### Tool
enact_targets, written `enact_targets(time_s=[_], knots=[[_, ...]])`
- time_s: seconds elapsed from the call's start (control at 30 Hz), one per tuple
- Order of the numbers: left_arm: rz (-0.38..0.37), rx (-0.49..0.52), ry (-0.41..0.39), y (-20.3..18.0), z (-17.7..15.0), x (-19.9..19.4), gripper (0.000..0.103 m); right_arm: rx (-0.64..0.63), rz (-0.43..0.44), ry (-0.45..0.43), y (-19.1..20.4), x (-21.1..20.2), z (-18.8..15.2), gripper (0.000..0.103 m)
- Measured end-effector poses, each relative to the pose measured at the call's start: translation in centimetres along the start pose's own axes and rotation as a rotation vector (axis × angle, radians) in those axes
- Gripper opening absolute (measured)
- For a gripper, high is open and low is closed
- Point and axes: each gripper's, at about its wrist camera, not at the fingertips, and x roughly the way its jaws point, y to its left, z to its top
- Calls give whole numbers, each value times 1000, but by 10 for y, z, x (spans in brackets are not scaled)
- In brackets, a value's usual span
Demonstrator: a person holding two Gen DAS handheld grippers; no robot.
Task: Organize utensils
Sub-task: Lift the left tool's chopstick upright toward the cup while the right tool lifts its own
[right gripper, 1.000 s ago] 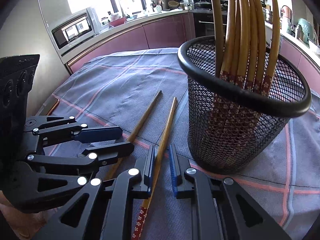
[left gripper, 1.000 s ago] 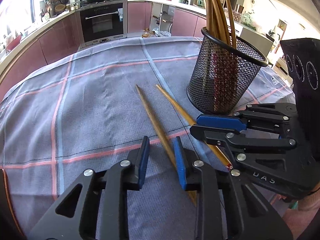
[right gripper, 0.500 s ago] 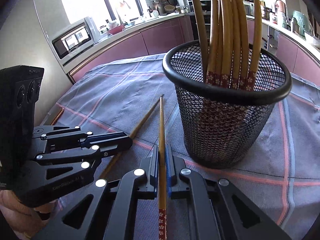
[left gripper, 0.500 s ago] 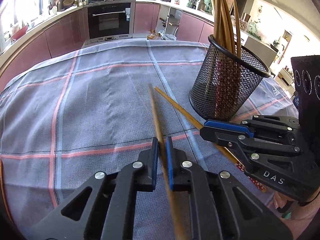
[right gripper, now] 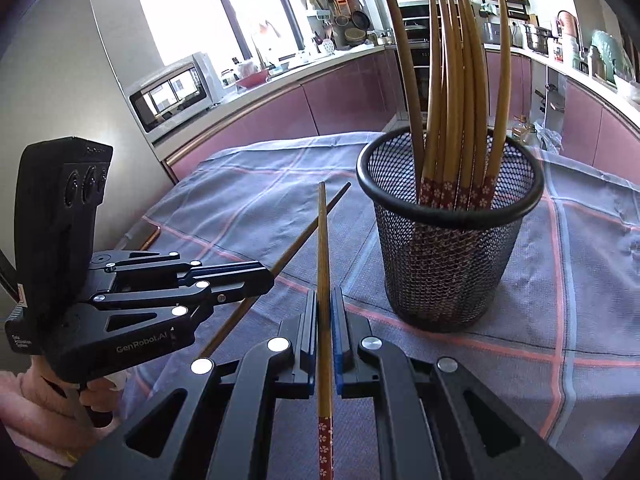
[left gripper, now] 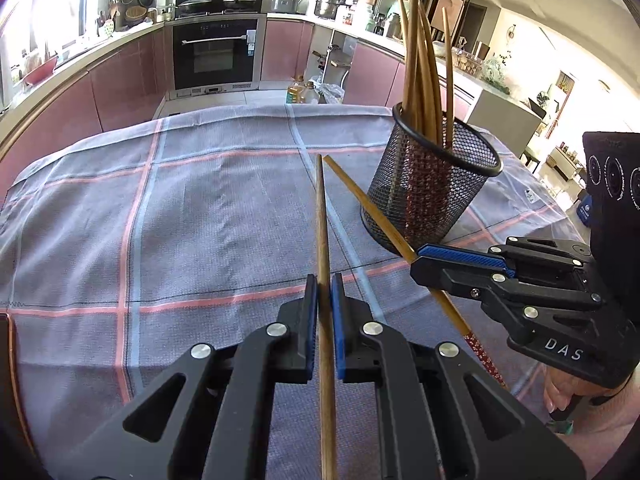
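Note:
A black mesh holder (left gripper: 432,196) (right gripper: 448,256) stands upright on the cloth with several wooden chopsticks (right gripper: 452,100) in it. My left gripper (left gripper: 324,284) is shut on one plain wooden chopstick (left gripper: 322,220), which points straight ahead with its tip off the cloth. My right gripper (right gripper: 324,300) is shut on a second chopstick (right gripper: 322,240) with a red flowered end, just left of the holder. Each gripper shows in the other's view: the right gripper (left gripper: 420,260) beside the holder's base, the left gripper (right gripper: 264,280) at the left. The two sticks cross near their tips.
A grey-blue checked tablecloth (left gripper: 160,220) covers the table. Its far edge drops toward pink kitchen cabinets and an oven (left gripper: 216,56). A microwave (right gripper: 172,92) sits on the counter at the left. A person's hand (left gripper: 568,396) holds the right gripper.
Both grippers closed on the two chopsticks that lay on the cloth. Both sticks have since come up off the cloth and now point forward, and the holder looks farther off.

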Motion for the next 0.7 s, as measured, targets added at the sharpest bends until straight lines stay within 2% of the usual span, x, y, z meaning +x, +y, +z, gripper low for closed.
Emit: enact_targets(time_s=[0.17, 0.7], knots=[[-16, 4, -28, -3, 2, -14, 8, -2, 4, -30, -2, -16, -2, 6], [-143, 10, -116, -17, 11, -63, 7, 27, 5, -157, -15, -64, 5, 6]])
